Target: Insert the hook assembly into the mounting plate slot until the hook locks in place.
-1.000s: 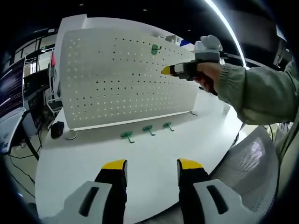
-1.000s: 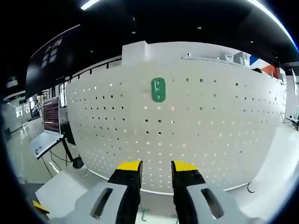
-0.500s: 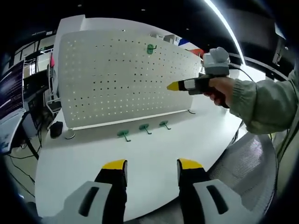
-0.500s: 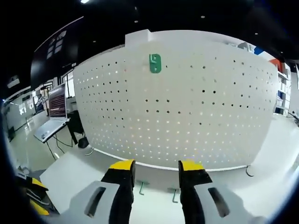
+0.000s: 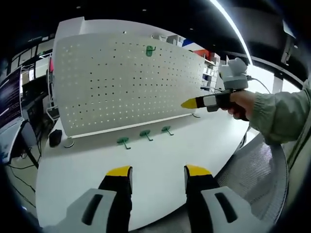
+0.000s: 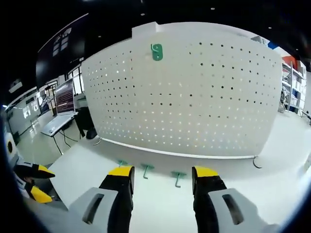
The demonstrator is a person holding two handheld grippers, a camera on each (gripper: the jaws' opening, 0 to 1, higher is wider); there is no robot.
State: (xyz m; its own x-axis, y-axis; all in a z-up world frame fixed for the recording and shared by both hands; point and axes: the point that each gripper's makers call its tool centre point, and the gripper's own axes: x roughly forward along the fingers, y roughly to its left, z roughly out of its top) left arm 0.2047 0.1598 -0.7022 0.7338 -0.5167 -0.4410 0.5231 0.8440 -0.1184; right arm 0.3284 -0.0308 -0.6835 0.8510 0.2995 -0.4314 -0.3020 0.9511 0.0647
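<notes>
Right gripper (image 6: 163, 174) has drawn back from pegboard (image 6: 194, 97); both grippers' jaws apart

Both views facing the shared pegboard (image 5: 126, 82) across the table (image 6: 272, 194).

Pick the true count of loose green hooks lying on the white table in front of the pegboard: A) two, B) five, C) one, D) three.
D: three green plastic hooks lie in a row on the white table below the white perforated pegboard, while a fourth green hook already sits mounted near the board's top.
</notes>
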